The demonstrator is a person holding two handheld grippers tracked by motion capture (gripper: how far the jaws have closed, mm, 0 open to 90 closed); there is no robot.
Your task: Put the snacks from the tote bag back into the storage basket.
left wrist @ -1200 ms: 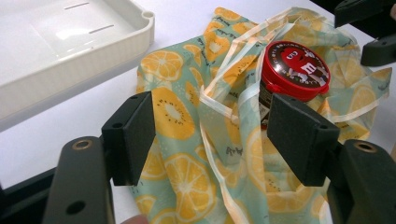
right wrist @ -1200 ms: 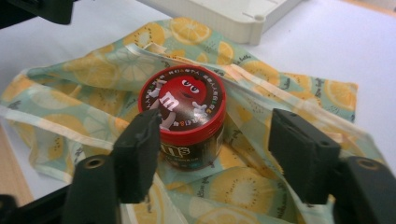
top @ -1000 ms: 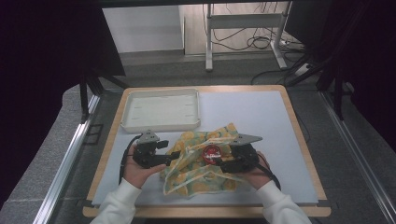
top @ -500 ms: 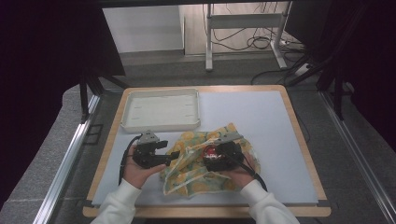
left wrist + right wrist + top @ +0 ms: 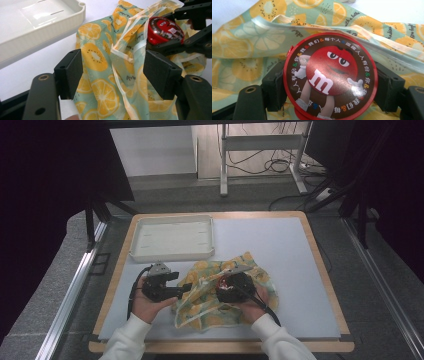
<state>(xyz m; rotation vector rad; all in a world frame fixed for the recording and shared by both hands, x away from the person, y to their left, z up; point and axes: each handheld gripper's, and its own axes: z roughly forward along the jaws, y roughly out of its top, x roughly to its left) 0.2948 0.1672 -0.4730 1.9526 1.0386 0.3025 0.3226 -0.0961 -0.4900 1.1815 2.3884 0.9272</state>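
A round red candy tin [image 5: 329, 75] with a cartoon lid is clamped between the jaws of my right gripper [image 5: 329, 86]. It hangs at the mouth of a pale green cloth bag [image 5: 210, 312] printed with orange slices, which lies crumpled at the table's front middle. In the high view the right gripper [image 5: 229, 288] is over the bag and the left gripper [image 5: 181, 290] is at the bag's left edge. My left gripper [image 5: 115, 72] is open, its pads [image 5: 71, 71] standing either side of the bag's ribbon-trimmed rim [image 5: 125, 52]. The tin [image 5: 163, 31] shows just beyond it.
An empty white tray [image 5: 172, 239] sits at the back left of the blue-grey mat [image 5: 290, 265], a short way behind the left gripper. The table's wooden border [image 5: 320, 270] frames the mat. The tray's corner [image 5: 75, 15] is close to the bag.
My right gripper has carried the tin a little left, toward the left gripper and onto the bag's mouth. The left gripper has stayed almost still.
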